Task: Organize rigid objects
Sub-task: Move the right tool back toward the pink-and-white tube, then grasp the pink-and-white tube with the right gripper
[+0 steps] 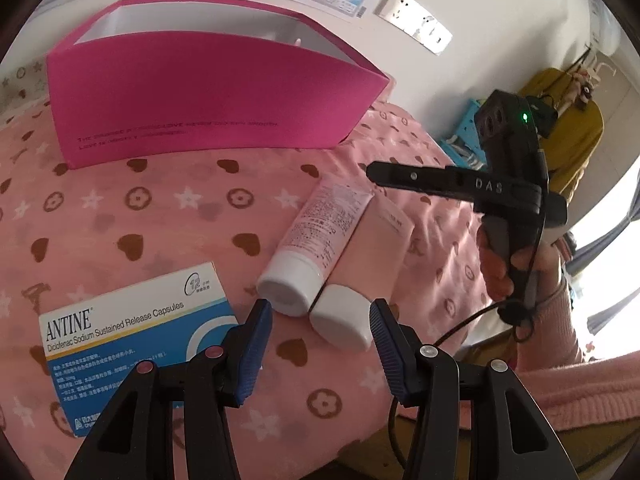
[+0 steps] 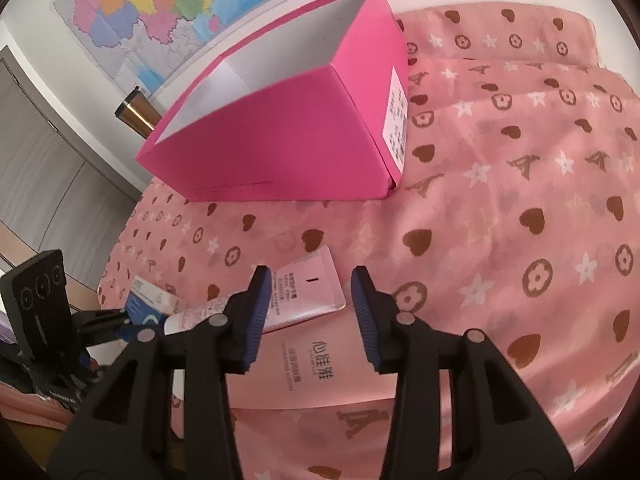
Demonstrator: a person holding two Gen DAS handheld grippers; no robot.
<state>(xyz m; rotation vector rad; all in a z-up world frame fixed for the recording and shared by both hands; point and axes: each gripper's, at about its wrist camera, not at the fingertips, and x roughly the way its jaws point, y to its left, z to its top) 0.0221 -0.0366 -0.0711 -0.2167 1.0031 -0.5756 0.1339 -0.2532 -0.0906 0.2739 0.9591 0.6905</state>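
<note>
The blue and white medicine box (image 1: 136, 340) says "ANTINE" in big letters, then "Diclofenac Sodium Sustained Release Capsules". A round sign on it shows the number 12. The black gripper (image 1: 416, 178) across the way has "DAS" on its side. The pink tube (image 2: 308, 364) has Chinese words. The pink box (image 1: 208, 96) has words too small to read.

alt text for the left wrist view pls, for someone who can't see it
The open left gripper hovers over a pink patterned cloth, its blue pads framing the white caps of two pink tubes lying side by side. A blue-and-white ANTINE capsule box lies to their left, an open magenta box stands behind, and the right gripper reaches in from the right.
</note>
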